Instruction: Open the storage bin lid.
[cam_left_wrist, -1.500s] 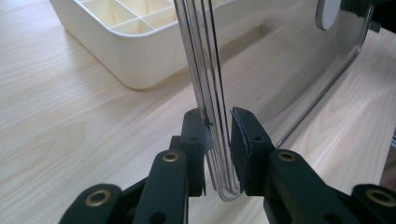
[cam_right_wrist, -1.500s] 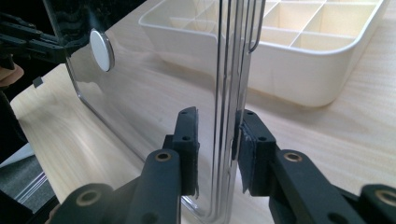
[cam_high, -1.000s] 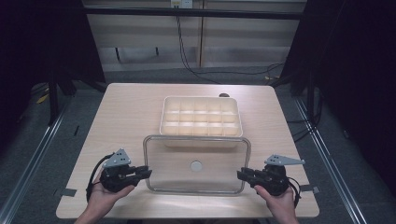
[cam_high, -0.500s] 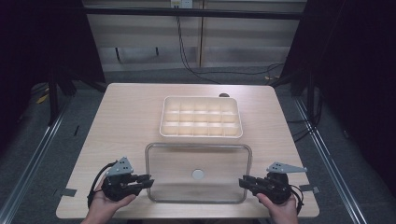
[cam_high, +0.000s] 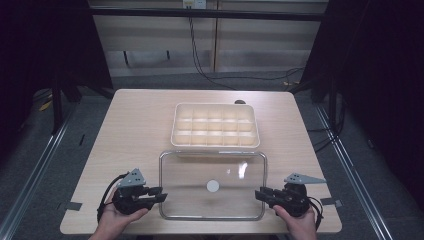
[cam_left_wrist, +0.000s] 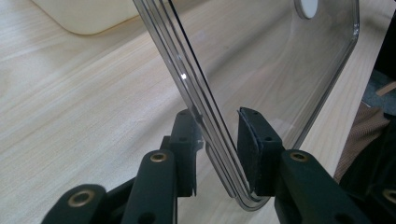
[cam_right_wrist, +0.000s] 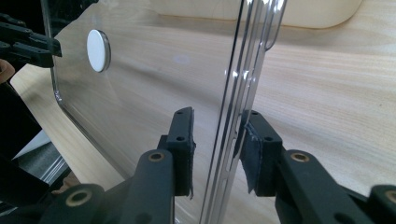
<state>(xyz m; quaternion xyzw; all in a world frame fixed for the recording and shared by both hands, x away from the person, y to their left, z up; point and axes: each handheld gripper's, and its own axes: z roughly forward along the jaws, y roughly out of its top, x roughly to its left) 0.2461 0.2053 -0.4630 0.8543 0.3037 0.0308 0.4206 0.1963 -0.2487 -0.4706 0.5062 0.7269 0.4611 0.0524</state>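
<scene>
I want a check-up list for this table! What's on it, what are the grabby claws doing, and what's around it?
Surface: pale wooden table, bare around the things.
Job's things: clear lid with a white round dot, lying near the front edge; cream divided tray behind it, compartments look empty.
Clutter: small dark thing behind the tray, too small to tell.
Grippers: left gripper at the lid's left edge, right gripper at its right edge; jaws either side of the rim with gaps showing.
Cables: black cable down the back wall; a cable at each gripper.
Surroundings: dark curtains, grey floor.
</scene>
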